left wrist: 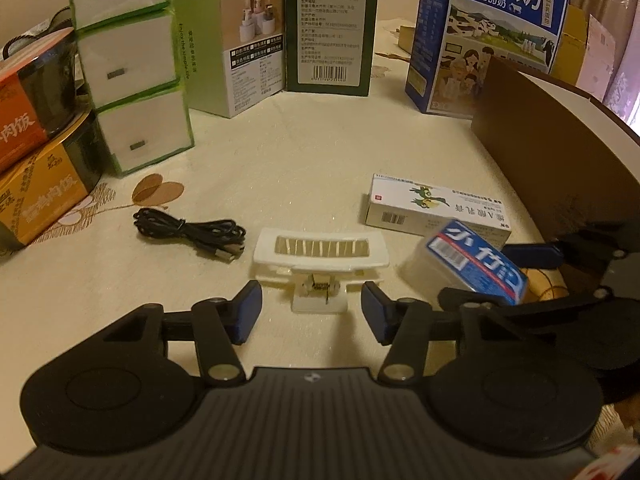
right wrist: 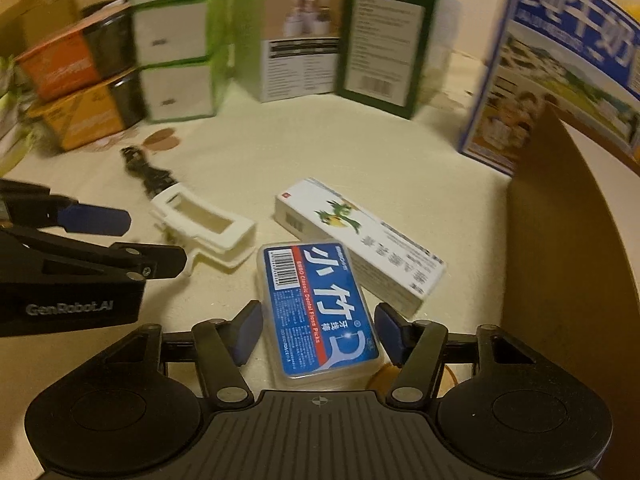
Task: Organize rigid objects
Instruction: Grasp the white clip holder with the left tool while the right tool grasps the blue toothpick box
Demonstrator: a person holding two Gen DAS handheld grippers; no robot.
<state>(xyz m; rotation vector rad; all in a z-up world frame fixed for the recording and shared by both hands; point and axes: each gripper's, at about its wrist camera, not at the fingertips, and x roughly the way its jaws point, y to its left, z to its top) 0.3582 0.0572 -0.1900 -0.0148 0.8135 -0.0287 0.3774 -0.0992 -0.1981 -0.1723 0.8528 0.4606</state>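
Note:
A white plastic clip point(left wrist: 320, 256) lies on the cream tablecloth point(left wrist: 304, 160). My left gripper point(left wrist: 312, 314) is open; the clip's handle end sits between the fingers with a gap on each side. A clear floss-pick box with a blue label point(right wrist: 320, 312) lies flat between the fingers of my right gripper point(right wrist: 318, 332), which is open with only a thin gap at each pad. The same floss-pick box point(left wrist: 476, 260) shows in the left wrist view with the right gripper around it. A white medicine carton point(right wrist: 360, 240) lies just beyond it.
A coiled black cable point(left wrist: 192, 232) lies left of the clip. Stacked tissue packs point(left wrist: 128, 72), orange food tubs point(left wrist: 36, 152), two upright cartons point(left wrist: 332, 28) and a blue milk box point(left wrist: 484, 36) ring the back. A brown cardboard wall point(right wrist: 568, 260) stands close on the right.

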